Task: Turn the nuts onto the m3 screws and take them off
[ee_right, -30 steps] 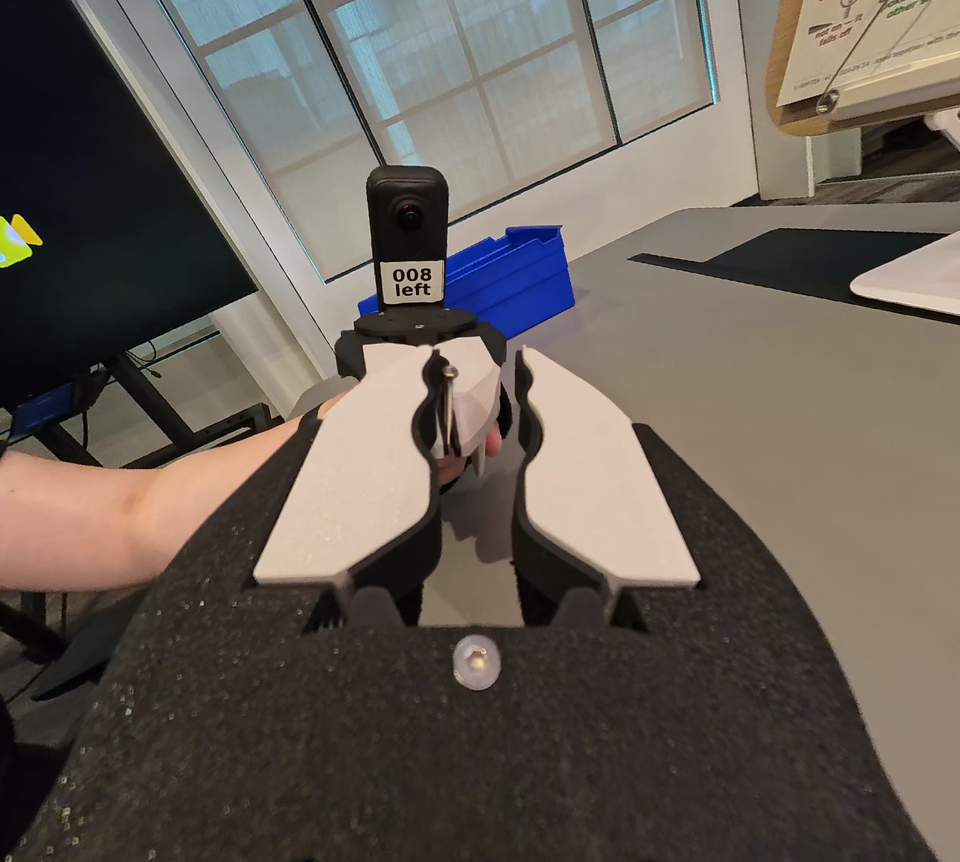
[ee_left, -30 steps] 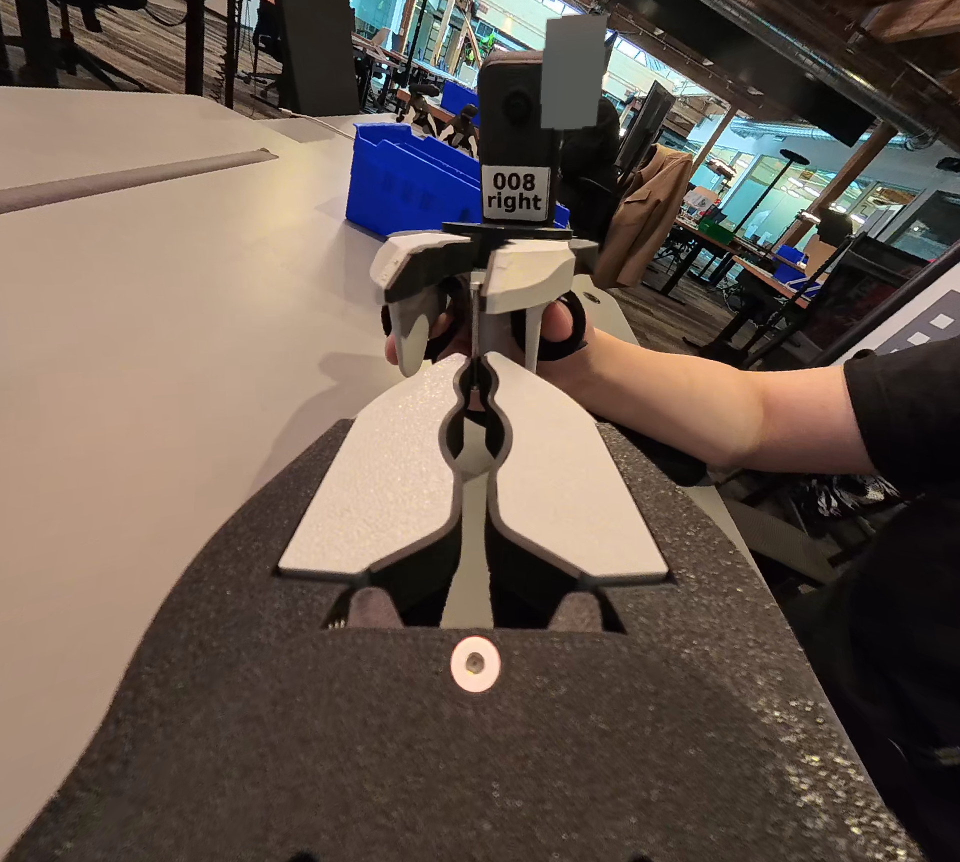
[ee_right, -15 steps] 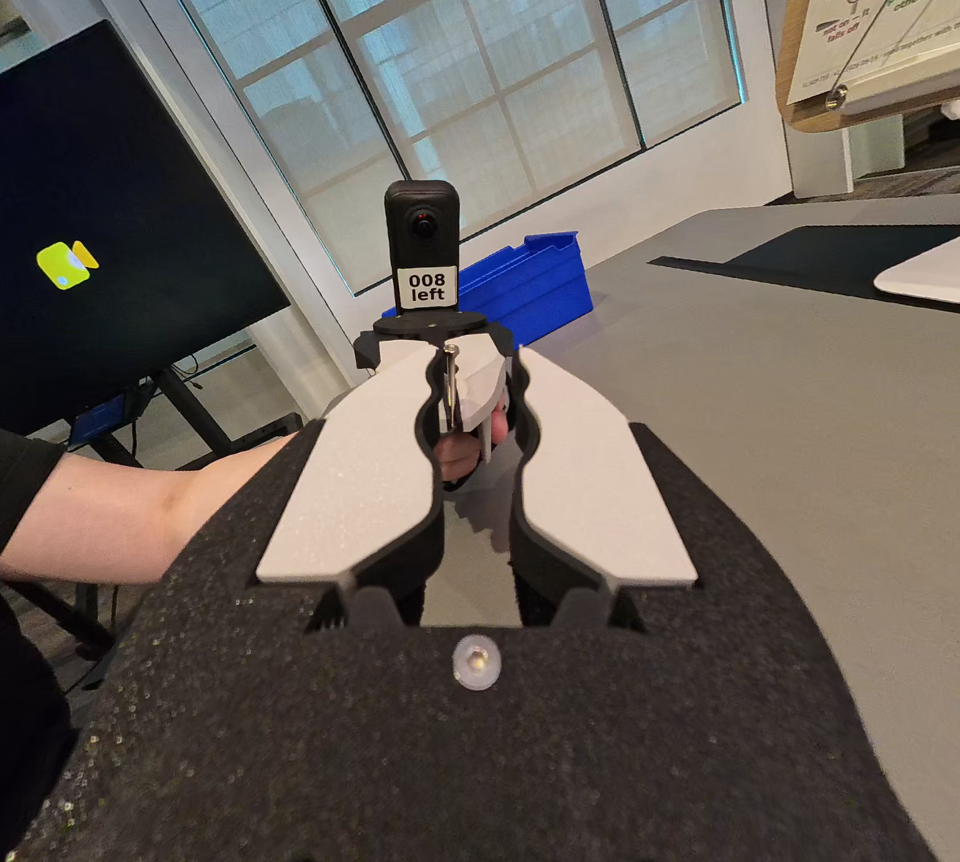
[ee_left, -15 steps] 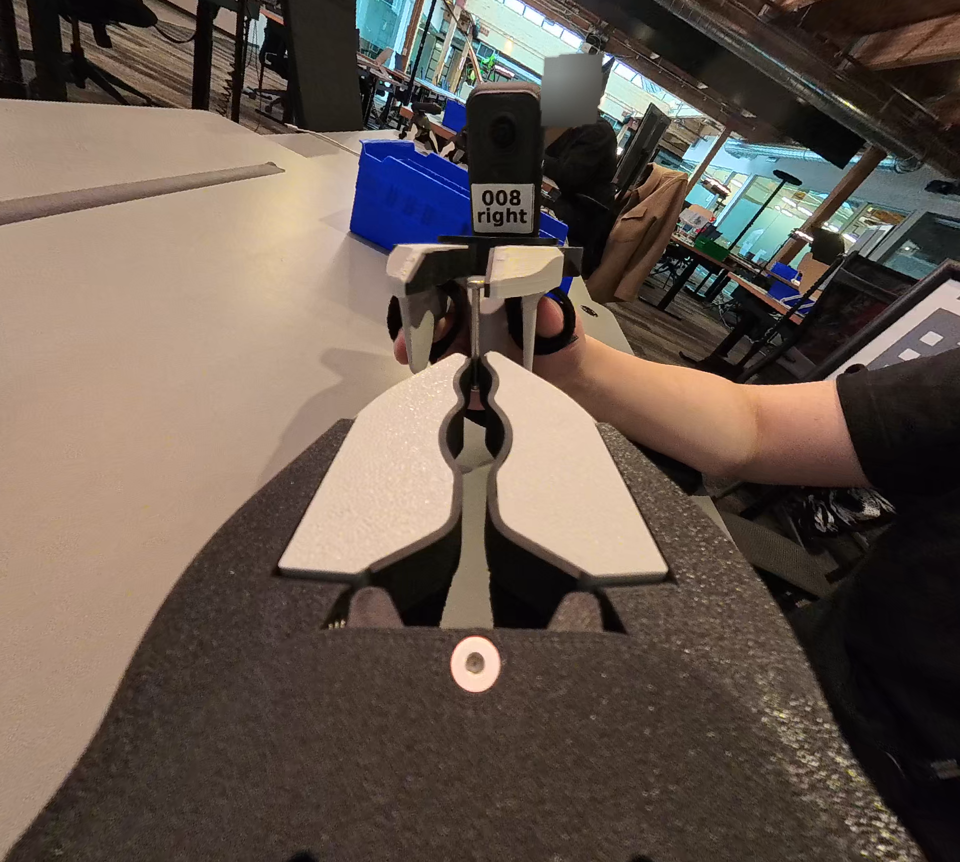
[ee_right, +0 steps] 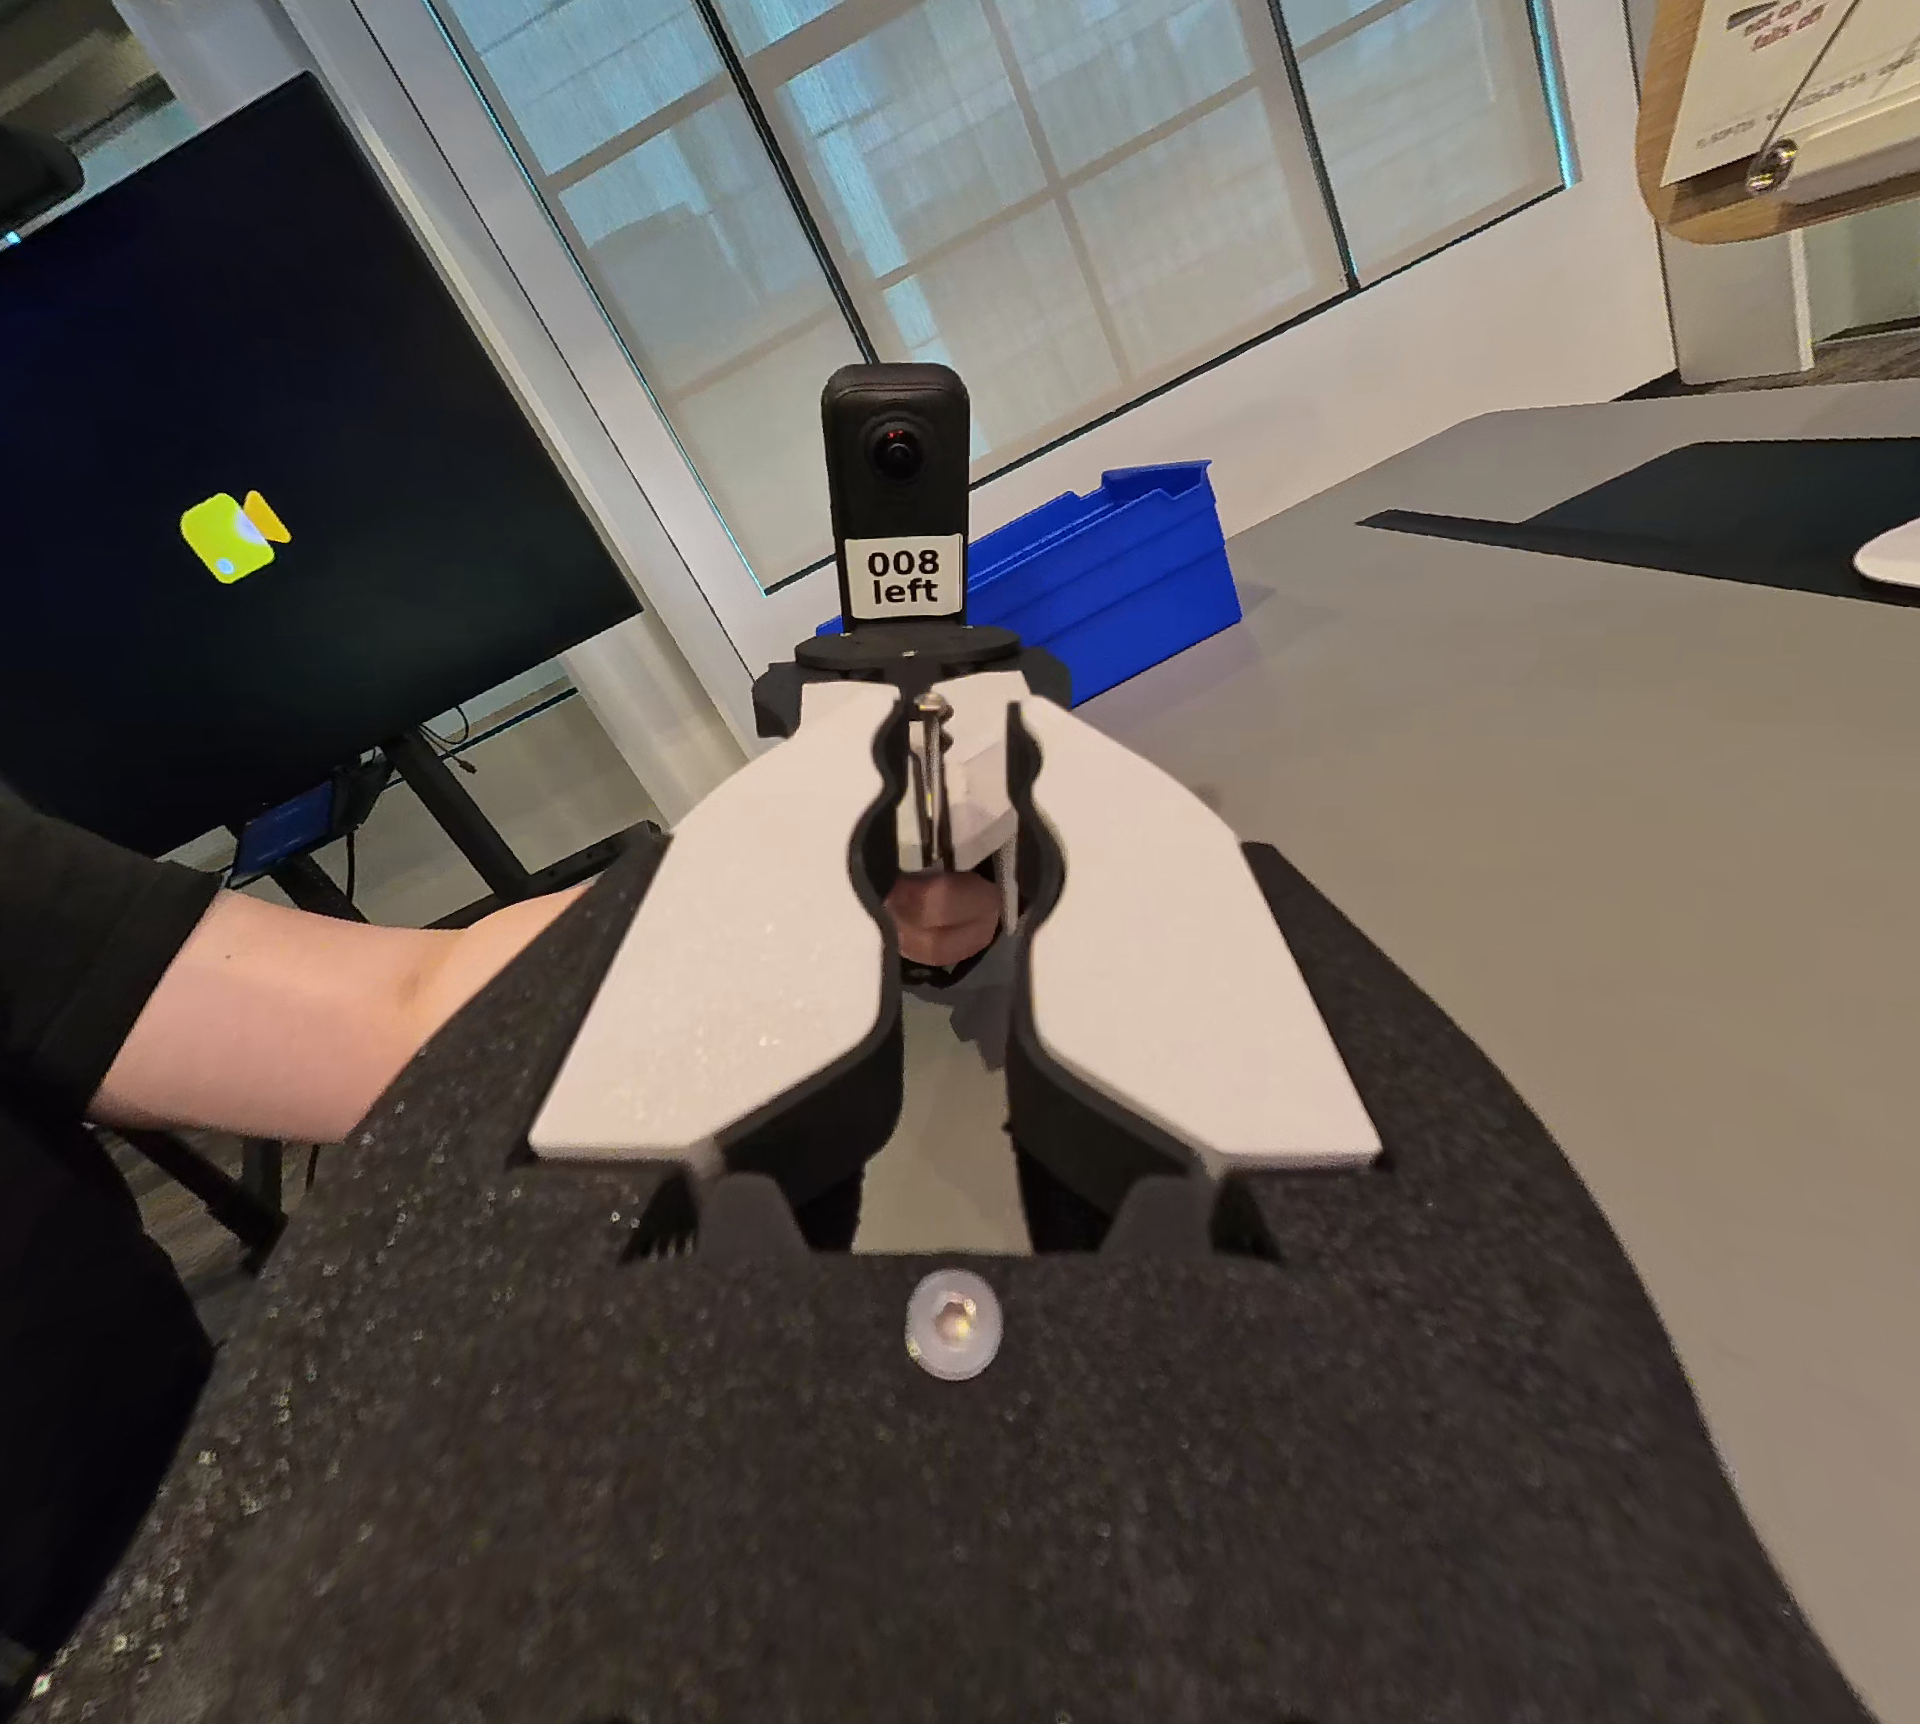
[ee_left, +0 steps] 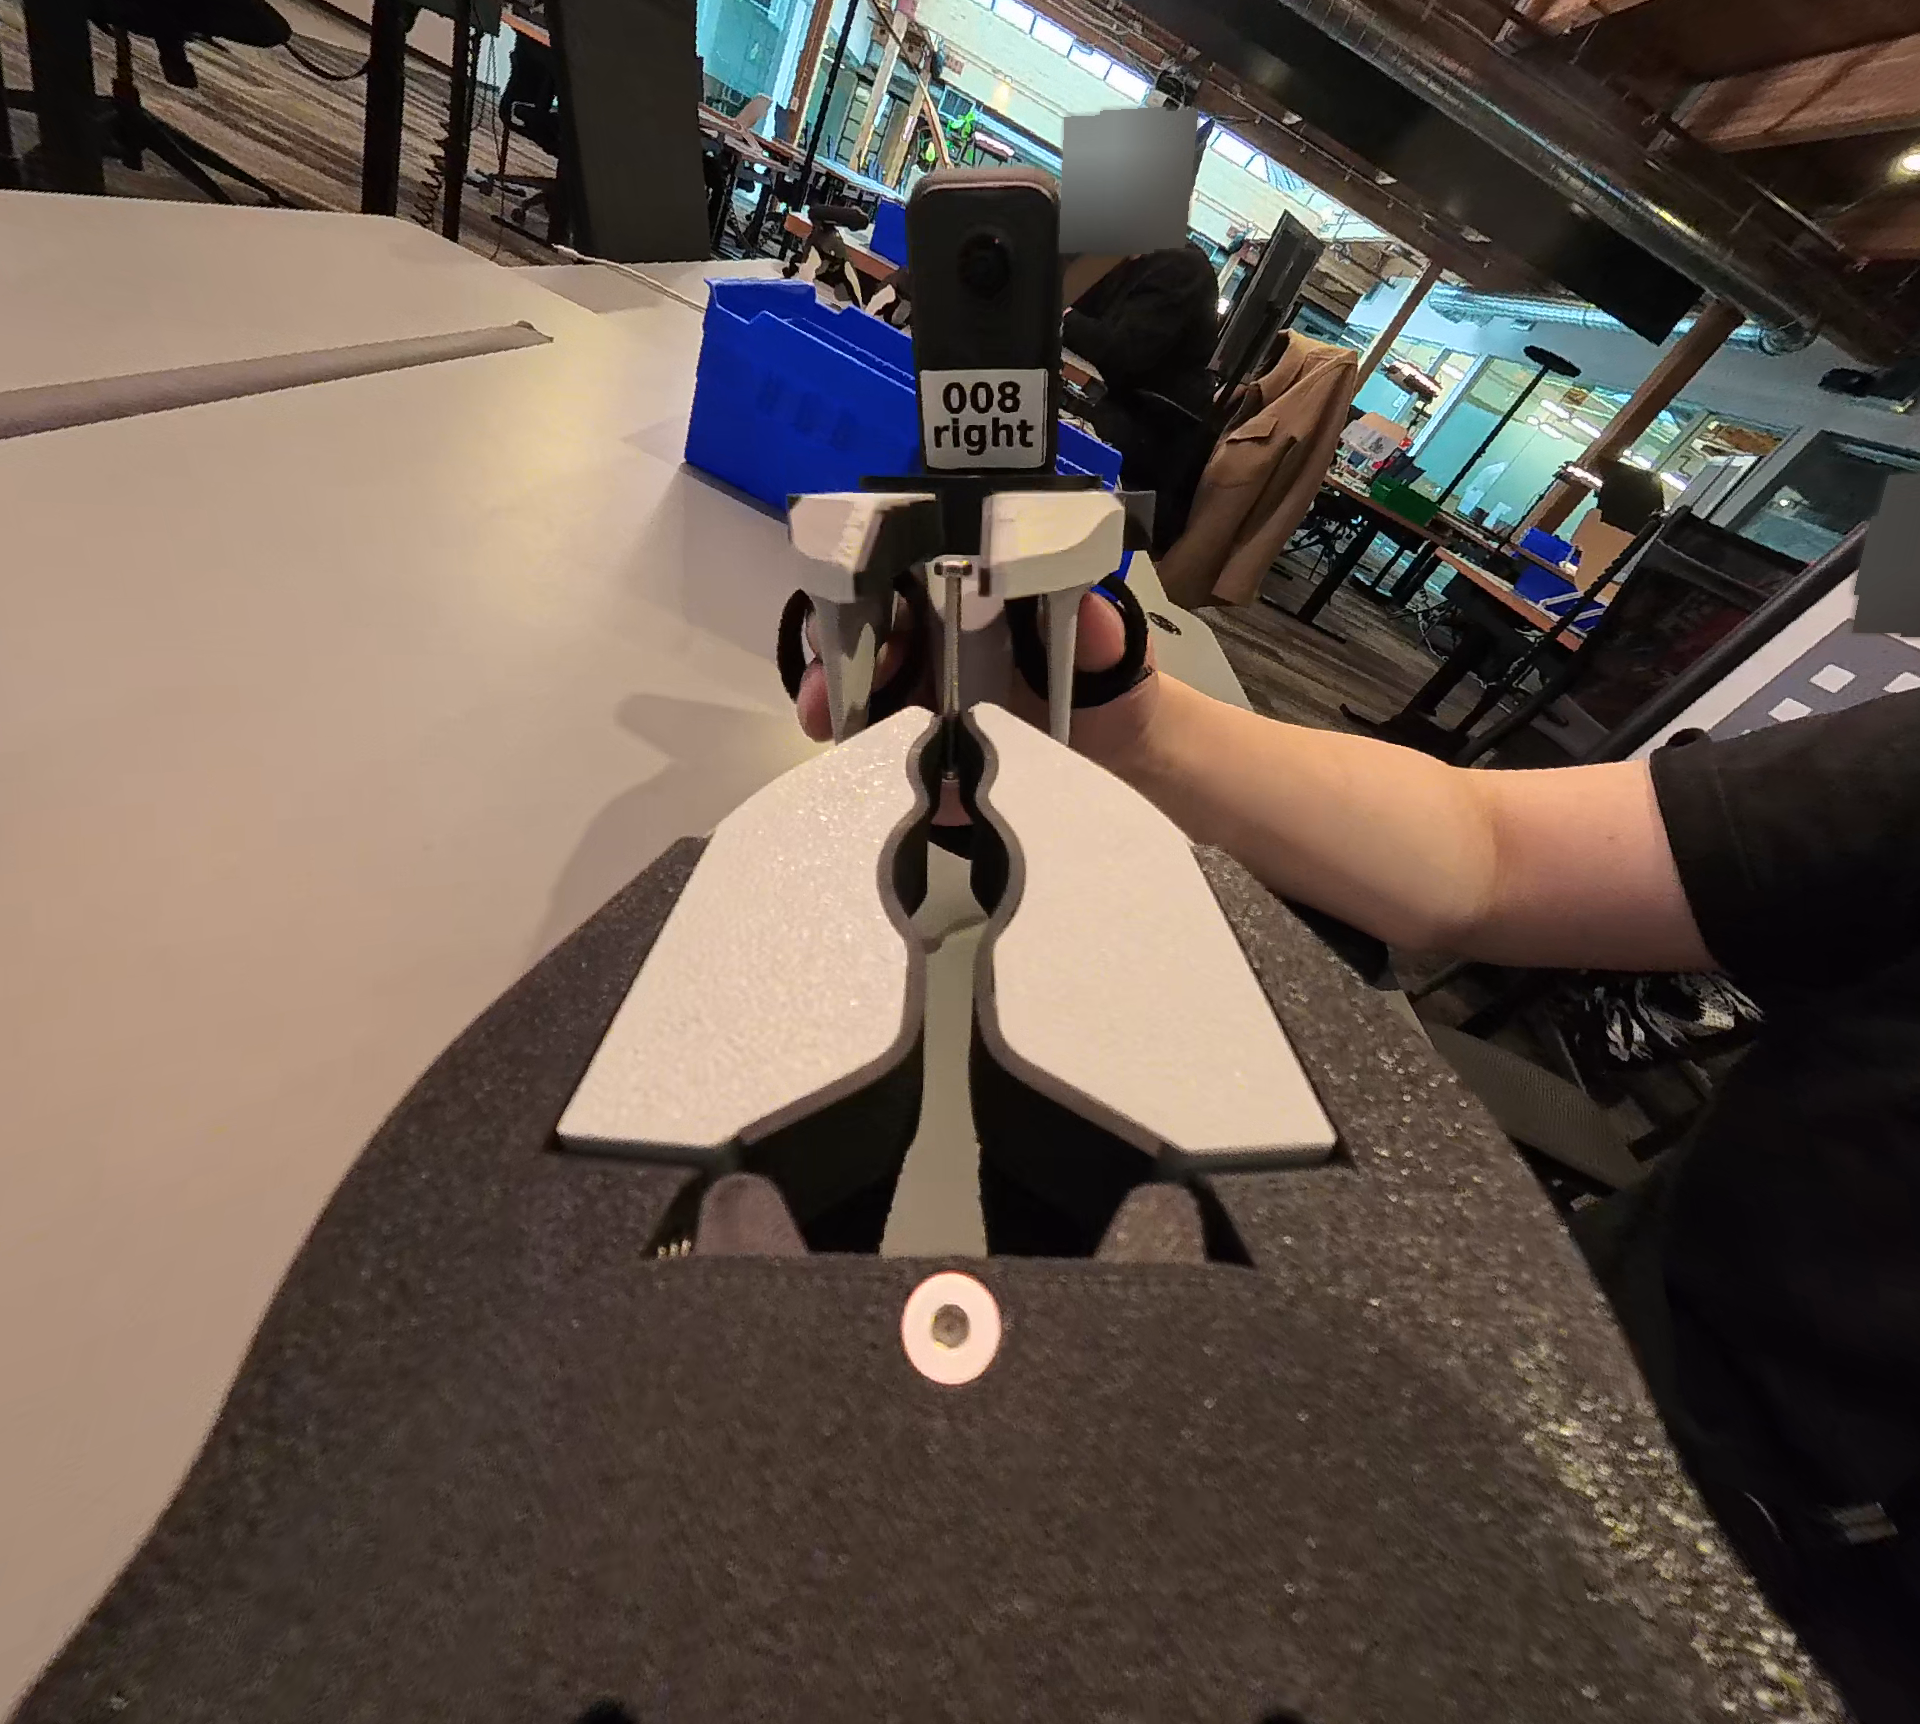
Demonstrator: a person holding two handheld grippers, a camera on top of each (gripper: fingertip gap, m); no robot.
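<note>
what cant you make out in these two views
- Blue bin contents: left wrist view, near wall hides the inside; right wrist view shows only the outside.
- Screw lower end: sunk between the left gripper's shut fingers.
- White object: right wrist view, cut off by the right edge.
- Right gripper pad contact with the screw: unclear.

Our right tongs (ee_right: 951, 744), white-fingered on a black foam body, stand parted around a long silver metal screw (ee_right: 928, 781), neither pad pressing it. We face the left tongs (ee_right: 914, 843), which grip that upright screw by its lower end. A blue plastic bin (ee_right: 1122, 573) sits behind on the grey bench (ee_right: 1507, 843), and a dark monitor screen (ee_right: 260, 469) stands at left.
</note>
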